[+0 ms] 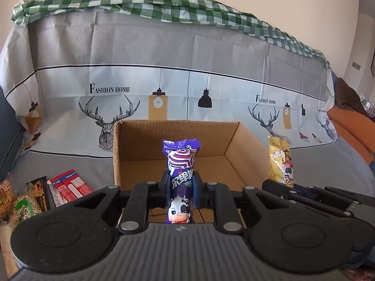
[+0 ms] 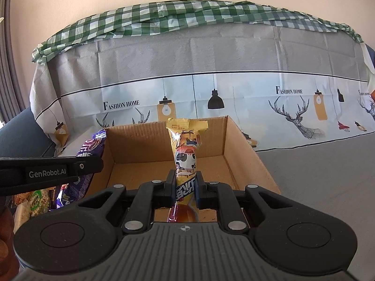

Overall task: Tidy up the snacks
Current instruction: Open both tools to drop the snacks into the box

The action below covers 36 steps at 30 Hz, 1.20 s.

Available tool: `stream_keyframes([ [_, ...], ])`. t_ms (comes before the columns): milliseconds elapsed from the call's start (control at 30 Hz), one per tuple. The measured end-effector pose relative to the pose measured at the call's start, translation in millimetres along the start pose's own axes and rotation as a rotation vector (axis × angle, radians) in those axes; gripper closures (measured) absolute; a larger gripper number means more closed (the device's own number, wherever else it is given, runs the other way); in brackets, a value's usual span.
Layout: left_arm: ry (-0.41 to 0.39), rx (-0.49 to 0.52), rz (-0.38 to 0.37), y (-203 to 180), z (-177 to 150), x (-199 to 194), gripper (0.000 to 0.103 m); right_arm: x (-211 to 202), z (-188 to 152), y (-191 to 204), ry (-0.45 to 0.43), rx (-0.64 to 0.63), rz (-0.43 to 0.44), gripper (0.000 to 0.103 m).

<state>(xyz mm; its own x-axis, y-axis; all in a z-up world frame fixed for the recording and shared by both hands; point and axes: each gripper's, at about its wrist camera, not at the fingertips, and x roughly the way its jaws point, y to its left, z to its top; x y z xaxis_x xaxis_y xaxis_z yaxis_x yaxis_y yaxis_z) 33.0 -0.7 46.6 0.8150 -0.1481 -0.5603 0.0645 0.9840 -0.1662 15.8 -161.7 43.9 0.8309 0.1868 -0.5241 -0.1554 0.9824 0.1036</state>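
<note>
Left wrist view: a purple snack packet (image 1: 180, 182), printed with a cartoon cow, is pinched upright at mid-length by the left gripper (image 1: 180, 187), whose fingers (image 1: 196, 188) are pressed against the wrapper on both sides. The packet is held over the near edge of an open cardboard box (image 1: 243, 149), whose visible floor is bare. To the left of the box, a red sachet (image 1: 70, 185), a dark wrapped bar (image 1: 38, 193) and a green-labelled bag (image 1: 23, 210) are seen lying close together on the grey cover (image 1: 70, 166). At right, a yellow snack packet (image 1: 280, 161) is seen standing above the other tool.

Right wrist view: the yellow snack packet (image 2: 186, 164), printed with a cartoon animal, is clamped upright between the closed-in fingers of the right gripper (image 2: 186, 189), likewise over the near part of the cardboard box (image 2: 243, 149). The purple packet (image 2: 90, 149) and the side of the left tool are visible just left of the box wall. Behind the box, a sofa back draped in a deer-and-lamp printed cloth (image 2: 187, 58) is shown, topped by a green checked cloth (image 2: 164, 16).
</note>
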Motion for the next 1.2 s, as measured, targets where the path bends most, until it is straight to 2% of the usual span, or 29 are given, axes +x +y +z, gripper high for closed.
stream_keyframes([
  [700, 0.005, -0.01, 0.012, 0.2, 1.1, 0.0, 0.083, 3.1, -0.9, 1.8, 0.012, -0.003, -0.009, 0.086],
  [733, 0.008, -0.011, 0.018, 0.3, 1.3, 0.2, 0.077, 3.1, -1.3, 2.1, 0.013, -0.003, -0.015, 0.085],
  [833, 0.0, -0.025, 0.008, 1.9, 2.0, -1.5, 0.063, 2.8, -1.5, 2.2, 0.012, -0.003, -0.02, 0.073],
  [967, -0.008, -0.024, 0.005, 2.0, 3.0, -3.7, 0.057, 2.5, -2.5, 5.0, 0.011, -0.012, -0.024, 0.061],
  [1033, -0.011, -0.029, 0.003, 2.9, 3.1, -4.6, 0.051, 3.1, -3.1, 5.4, 0.015, -0.017, -0.025, 0.059],
  [1200, -0.019, -0.048, 0.003, 6.7, 4.4, -7.5, 0.044, 4.9, -4.0, 7.7, 0.024, -0.027, -0.032, 0.058],
])
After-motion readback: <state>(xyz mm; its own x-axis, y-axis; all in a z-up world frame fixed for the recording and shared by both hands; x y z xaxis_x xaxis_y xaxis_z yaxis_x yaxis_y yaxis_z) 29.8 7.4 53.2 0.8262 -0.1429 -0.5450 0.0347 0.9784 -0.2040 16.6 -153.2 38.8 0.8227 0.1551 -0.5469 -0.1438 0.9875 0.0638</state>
